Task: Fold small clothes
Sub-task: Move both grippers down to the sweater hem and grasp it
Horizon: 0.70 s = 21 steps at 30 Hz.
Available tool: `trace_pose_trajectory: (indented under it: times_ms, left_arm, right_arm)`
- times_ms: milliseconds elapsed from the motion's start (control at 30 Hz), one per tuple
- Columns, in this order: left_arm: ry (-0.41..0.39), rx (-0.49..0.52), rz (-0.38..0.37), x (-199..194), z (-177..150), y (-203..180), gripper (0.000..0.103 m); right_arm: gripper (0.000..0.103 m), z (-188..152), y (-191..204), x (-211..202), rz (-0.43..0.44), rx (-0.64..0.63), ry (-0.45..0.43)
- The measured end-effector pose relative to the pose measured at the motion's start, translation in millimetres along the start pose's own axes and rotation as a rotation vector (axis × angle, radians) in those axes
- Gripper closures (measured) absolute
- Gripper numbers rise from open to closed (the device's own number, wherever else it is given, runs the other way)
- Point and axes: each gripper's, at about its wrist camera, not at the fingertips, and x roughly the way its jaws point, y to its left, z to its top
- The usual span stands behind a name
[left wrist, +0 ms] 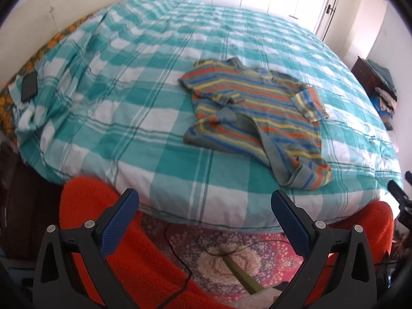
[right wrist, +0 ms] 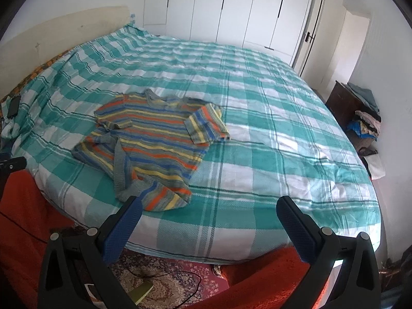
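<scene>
Blue-padded, my left hand-held gripper (left wrist: 204, 199) and right hand-held gripper (right wrist: 209, 207) both gape empty short of the bed (left wrist: 103, 118). The striped T-shirt (left wrist: 253, 118) lies rumpled at one o'clock: folding unstarted, I'd flatten first.

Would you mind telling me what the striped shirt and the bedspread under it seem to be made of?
Shirt: probably soft knit cotton, matte; it lies limp, with ribbed-looking grey trim. Bedspread: likely woven cotton, matte; its check weave and fine creases show.
</scene>
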Motion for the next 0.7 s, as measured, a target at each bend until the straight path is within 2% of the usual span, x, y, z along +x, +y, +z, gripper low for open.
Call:
trace_pose_trajectory:
  times_ms: [100, 200, 333, 400, 467, 533, 600, 700]
  left_arm:
    - [0.031, -0.01, -0.016, 7, -4, 2, 0.001]
    - [0.047, -0.013, -0.037, 11, -4, 1, 0.001]
    - [0.068, -0.004, -0.044, 15, -6, -3, 0.001]
    - [0.08, 0.001, -0.041, 18, -7, -3, 0.001]
    - [0.085, 0.014, -0.027, 20, -8, -1, 0.001]
    - [0.075, 0.044, -0.002, 25, -4, 3, 0.001]
    - [0.064, 0.09, 0.01, 38, 6, 7, 0.001]
    - [0.091, 0.177, -0.038, 79, 40, 7, 0.001]
  right_arm:
    - [0.0, -3, 20, 27, 0.074, -0.057, 0.052]
    - [0.003, -5, 57, 56, 0.175, -0.189, 0.084]
    - [0.013, -9, 106, 102, 0.234, -0.381, 0.133]
    - [0.025, -11, 121, 122, 0.233, -0.454, 0.164]
    - [0.028, -4, 116, 130, 0.262, -0.42, 0.18]
    - [0.028, 11, 93, 138, 0.309, -0.288, 0.185]
    - [0.029, 23, 73, 151, 0.298, -0.204, 0.213]
    - [0.034, 36, 52, 174, 0.28, -0.168, 0.273]
